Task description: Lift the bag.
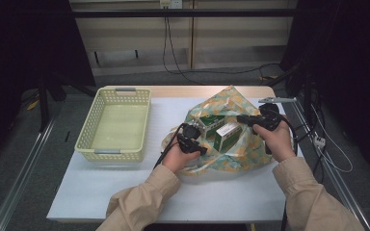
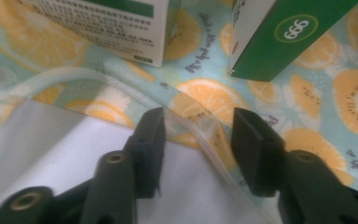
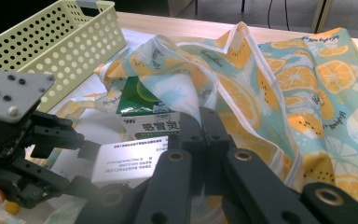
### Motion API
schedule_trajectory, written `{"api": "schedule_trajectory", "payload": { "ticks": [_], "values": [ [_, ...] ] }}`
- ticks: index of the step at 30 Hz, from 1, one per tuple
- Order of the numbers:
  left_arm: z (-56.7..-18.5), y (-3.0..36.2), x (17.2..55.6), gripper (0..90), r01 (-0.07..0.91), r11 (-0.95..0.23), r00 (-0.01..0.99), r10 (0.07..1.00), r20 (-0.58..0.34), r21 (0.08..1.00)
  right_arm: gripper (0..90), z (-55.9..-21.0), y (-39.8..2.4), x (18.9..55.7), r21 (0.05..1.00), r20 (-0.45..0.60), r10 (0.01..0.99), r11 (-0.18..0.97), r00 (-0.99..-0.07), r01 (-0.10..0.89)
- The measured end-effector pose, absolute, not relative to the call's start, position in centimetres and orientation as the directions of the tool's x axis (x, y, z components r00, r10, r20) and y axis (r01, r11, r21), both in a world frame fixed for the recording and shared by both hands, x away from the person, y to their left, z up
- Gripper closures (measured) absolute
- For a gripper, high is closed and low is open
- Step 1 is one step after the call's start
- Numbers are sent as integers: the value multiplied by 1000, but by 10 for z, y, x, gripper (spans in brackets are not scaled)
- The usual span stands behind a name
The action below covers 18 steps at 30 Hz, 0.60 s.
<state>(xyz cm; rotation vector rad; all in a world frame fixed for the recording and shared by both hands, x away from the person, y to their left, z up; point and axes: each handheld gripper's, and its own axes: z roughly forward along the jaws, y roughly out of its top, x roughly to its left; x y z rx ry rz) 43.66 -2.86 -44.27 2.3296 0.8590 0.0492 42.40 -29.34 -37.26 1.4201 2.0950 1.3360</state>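
Two green-and-white cardboard boxes (image 1: 221, 132) lie inside the fruit-print plastic bag (image 1: 231, 103) on the worktop. Right tongs (image 3: 204, 116), pressed together, pinch the bag's rim; left tongs (image 2: 198, 135), spread, straddle its near edge. Next: clamp, spread the mouth.

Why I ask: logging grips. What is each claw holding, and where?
Right claw looks shut on the fruit-print bag at its rim. Left claw straddles the bag's near hem, open, gripping nothing yet.

Left gripper (image 2: 198, 135) jaws apart (not pinching); right gripper (image 3: 200, 122) clamped.
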Motion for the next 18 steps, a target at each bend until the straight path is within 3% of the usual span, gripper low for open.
{"api": "schedule_trajectory", "payload": {
  "ticks": [1, 3, 11, 18],
  "values": [
    [-443, -30, 436, 789, 580, -570, 783, 586, -208, 581, 900, -373, -294, 424, 806, 254, 841, 88, -477, 585],
    [-443, -32, 435, 891, 578, -581, 790, 574, -215, 573, 900, -372, -294, 424, 807, 254, 841, 88, -477, 584],
    [-403, -15, 446, 900, 599, -530, 775, 574, -266, 600, 900, -367, -297, 425, 811, 255, 842, 81, -475, 579],
    [-349, -9, 458, 900, 562, -513, 779, 592, -206, 649, 900, -356, -301, 427, 823, 250, 843, 75, -477, 564]
  ]
}}
